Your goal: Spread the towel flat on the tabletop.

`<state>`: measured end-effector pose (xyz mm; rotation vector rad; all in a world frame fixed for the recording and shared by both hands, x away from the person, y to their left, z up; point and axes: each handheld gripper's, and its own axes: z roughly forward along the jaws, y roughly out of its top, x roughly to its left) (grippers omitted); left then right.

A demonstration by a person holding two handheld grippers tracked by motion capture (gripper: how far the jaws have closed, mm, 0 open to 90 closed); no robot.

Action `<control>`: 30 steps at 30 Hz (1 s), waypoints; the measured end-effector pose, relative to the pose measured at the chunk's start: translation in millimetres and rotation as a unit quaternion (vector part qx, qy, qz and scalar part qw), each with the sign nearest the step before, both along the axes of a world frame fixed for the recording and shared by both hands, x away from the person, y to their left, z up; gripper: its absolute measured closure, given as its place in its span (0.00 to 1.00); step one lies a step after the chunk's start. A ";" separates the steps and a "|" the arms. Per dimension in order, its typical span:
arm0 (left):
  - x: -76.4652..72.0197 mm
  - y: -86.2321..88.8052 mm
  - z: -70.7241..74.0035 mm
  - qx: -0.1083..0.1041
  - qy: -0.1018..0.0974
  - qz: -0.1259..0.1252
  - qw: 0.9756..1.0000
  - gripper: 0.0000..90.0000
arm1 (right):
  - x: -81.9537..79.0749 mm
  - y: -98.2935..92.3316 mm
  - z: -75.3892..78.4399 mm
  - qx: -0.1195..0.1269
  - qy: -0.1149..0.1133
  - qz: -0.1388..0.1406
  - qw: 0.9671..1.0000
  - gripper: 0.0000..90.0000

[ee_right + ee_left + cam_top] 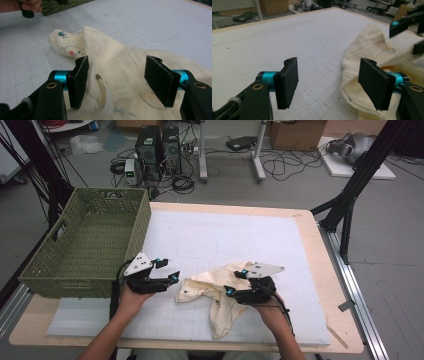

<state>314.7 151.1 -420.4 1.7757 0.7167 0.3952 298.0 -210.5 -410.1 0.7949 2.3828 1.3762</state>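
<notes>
Right gripper view | right gripper [117,81] wide open astride cream cloth [120,65] | left gripper [329,83] wide open

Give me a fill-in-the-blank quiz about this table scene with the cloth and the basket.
1. The cream cloth lies on the white ____.
2. The basket is coloured ____.
3. The basket sits nearest the ____ claw.
4. The right claw has its jaws ____ over the cloth.

Missing words: mat; green; left; open

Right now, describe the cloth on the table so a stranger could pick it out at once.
On the white gridded mat, right of the green woven basket, a cream cloth lies crumpled near the front edge between the two grippers. It is the one soft thing there, pale yellow with small coloured prints.
</notes>
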 end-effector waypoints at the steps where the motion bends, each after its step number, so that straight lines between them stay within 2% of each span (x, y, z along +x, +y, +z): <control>1: 0.6 -3.7 1.1 0.002 -0.001 -0.010 1.000 0.40 | -2.1 -7.6 1.8 0.004 -0.001 -0.011 1.000 0.40; 7: 3.4 -32.4 7.9 0.018 -0.006 -0.070 0.997 0.42 | -11.9 -42.2 3.0 0.014 -0.009 -0.048 0.999 0.40; 10: 4.3 -48.2 10.0 0.027 -0.003 -0.100 0.995 0.42 | -17.3 -54.0 -0.4 0.013 -0.008 -0.061 0.998 0.40; 13: 3.7 -64.0 10.0 0.037 0.007 -0.142 0.989 0.42 | -20.9 -61.7 -3.4 0.015 -0.007 -0.068 0.998 0.40; 16: 1.1 -75.6 9.0 0.047 0.009 -0.174 0.984 0.42 | -23.1 -66.5 -3.2 0.016 -0.012 -0.073 0.997 0.40; 21: -1.7 -84.0 5.4 0.072 0.012 -0.191 0.979 0.38 | -24.7 -70.6 -2.8 0.019 -0.018 -0.078 0.997 0.40; 24: -3.5 -91.5 0.8 0.093 0.018 -0.208 0.974 0.39 | -24.4 -70.4 -3.2 0.020 -0.018 -0.078 0.997 0.40; 27: -4.2 -98.1 -2.8 0.116 0.013 -0.218 0.969 0.46 | -23.9 -69.8 -2.4 0.020 -0.022 -0.076 0.997 0.40; 30: -3.3 -103.4 -7.2 0.133 0.013 -0.221 0.966 0.56 | -23.7 -69.6 -2.2 0.022 -0.021 -0.076 0.997 0.40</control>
